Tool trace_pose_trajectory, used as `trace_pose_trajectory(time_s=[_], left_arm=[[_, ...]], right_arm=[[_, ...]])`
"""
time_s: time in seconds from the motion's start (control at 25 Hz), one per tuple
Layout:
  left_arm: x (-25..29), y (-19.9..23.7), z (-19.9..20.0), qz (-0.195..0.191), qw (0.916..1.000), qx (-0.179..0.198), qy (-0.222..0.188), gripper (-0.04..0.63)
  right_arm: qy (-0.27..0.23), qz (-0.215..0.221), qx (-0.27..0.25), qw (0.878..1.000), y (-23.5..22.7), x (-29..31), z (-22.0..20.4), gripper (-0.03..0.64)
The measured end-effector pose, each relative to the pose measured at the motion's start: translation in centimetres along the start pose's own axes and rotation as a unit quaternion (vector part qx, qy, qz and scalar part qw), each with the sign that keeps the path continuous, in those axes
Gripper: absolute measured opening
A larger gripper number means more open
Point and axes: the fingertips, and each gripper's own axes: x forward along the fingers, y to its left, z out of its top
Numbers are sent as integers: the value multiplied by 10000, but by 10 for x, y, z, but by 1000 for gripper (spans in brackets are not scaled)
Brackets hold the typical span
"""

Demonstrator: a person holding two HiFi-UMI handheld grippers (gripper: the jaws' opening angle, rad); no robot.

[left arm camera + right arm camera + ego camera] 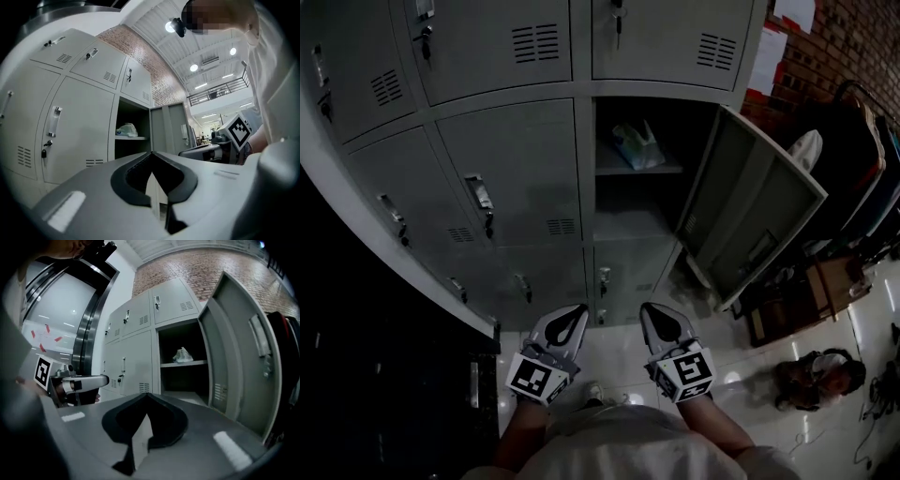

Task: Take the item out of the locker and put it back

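Note:
A grey bank of lockers (506, 178) stands ahead, and one locker (637, 169) has its door (750, 216) swung open to the right. On its upper shelf lies a pale crumpled bag (636, 142), also seen as the bag (126, 130) in the left gripper view and the bag (183, 355) in the right gripper view. My left gripper (578, 310) and right gripper (647, 308) hang side by side low in front of the lockers, well short of the open compartment. Both have their tips together with nothing between them.
Closed locker doors with handles and keys (480, 199) surround the open one. To the right, beyond the door, stand dark bags and clothes (853, 169) and clutter on the tiled floor (806, 375). A brick wall (853, 37) rises at the far right.

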Motion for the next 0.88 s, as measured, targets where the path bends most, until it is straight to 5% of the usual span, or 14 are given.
trace_pose_trajectory(time_s=[0.24, 0.72, 0.88], left_arm=[[43, 60, 18, -187, 9994, 210, -187, -2], [93, 85, 26, -454, 9978, 343, -330, -2], [102, 88, 21, -504, 9974, 434, -289, -2]], right_arm=[[-86, -227, -223, 9995, -24, 59, 25, -2], [-634, -240, -586, 9960, -82, 131, 93, -2], [-945, -171, -894, 9914, -114, 177, 143, 220]])
